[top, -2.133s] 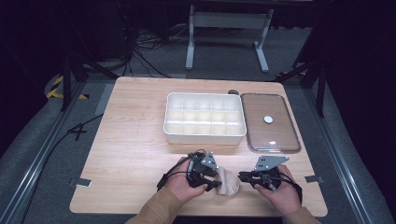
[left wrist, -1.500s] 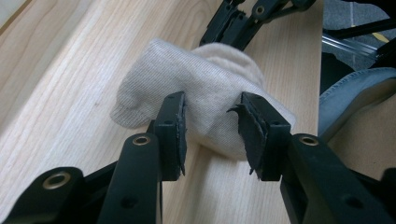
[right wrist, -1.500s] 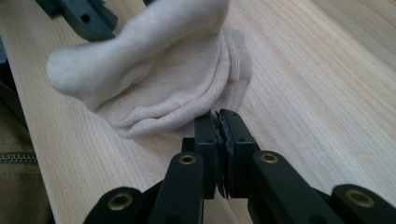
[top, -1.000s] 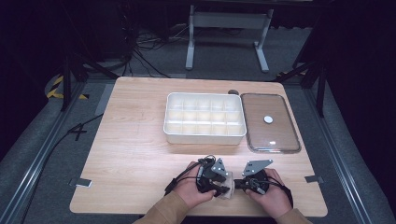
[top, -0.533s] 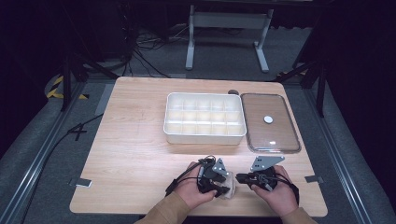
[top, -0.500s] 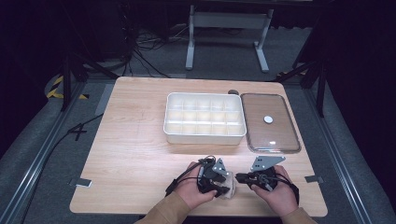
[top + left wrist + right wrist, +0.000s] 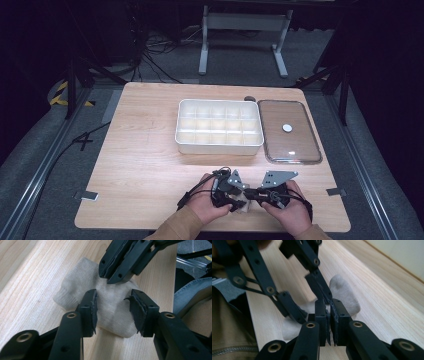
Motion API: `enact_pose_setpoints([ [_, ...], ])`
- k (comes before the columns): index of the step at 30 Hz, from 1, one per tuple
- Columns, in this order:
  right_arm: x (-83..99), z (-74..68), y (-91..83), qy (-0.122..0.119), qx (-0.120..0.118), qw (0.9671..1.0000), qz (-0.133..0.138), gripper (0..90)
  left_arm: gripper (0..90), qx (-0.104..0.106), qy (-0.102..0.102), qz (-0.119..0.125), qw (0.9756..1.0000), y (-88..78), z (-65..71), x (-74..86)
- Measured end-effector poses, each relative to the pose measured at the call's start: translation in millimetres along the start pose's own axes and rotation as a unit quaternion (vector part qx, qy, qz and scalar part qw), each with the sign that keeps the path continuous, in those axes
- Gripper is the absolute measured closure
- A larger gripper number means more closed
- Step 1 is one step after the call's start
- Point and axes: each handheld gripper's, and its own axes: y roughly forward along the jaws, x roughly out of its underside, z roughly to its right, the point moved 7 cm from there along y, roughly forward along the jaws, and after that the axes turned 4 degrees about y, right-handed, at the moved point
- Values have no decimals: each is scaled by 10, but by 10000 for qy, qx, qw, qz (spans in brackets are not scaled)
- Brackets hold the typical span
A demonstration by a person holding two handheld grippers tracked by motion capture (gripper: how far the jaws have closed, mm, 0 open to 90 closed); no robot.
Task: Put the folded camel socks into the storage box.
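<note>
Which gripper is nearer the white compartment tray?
Left, slightly. The left gripper sits just in front of the tray; the right gripper lies further toward the lid side.

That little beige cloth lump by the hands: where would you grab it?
Probably pinch the sock across its bunched middle, from above. It lies soft and flat on the table, and the open left tool already straddles it; the right tool looks shut beside it.

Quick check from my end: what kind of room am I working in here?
Most likely a lab or recording workspace, not a home. A bare wooden table sits on grey carpet between metal rails, loose cables trail across the floor behind it, and dark curtains surround the area.
</note>
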Motion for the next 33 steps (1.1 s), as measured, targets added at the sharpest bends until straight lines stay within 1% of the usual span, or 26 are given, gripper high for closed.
enact_pose_setpoints([
  [4,36,14,18,-18,29,9999,-102,847,529,-37,45,23,10000,-27,6,10],
  [7,55,23,23,-14,52,9998,-175,842,506,7,60,-37,10000,-31,6,38],
  [9,72,32,26,34,41,9998,-190,829,496,6,24,-113,9999,-6,0,69],
  [10,80,37,25,114,36,9997,-203,812,487,-3,32,-118,9999,2,2,70],
  [14,88,43,25,139,77,9996,-241,805,483,-32,-18,-141,9999,7,6,70],
  [17,94,43,33,122,109,9995,-281,807,482,-65,11,-142,9999,13,1,74],
  [21,103,44,42,163,101,9994,-302,806,479,-85,-39,-161,9998,30,4,78],
  [22,99,40,39,151,131,9993,-314,801,479,-91,-38,-177,9998,26,5,81],
  [28,66,31,10,135,217,9993,-262,781,479,-112,-21,-204,9997,24,-3,85],
  [30,46,31,-9,153,261,9993,-206,776,479,-113,-43,-216,9997,24,-4,89],
  [31,37,31,-18,160,268,9993,-186,772,479,-113,-18,-201,9997,26,-8,86],
  [32,15,28,-30,205,294,9993,-108,760,480,-116,-42,-211,9997,24,-4,86],
  [33,15,28,-30,205,294,9993,-108,760,481,-116,-42,-211,9997,24,-4,86],
])
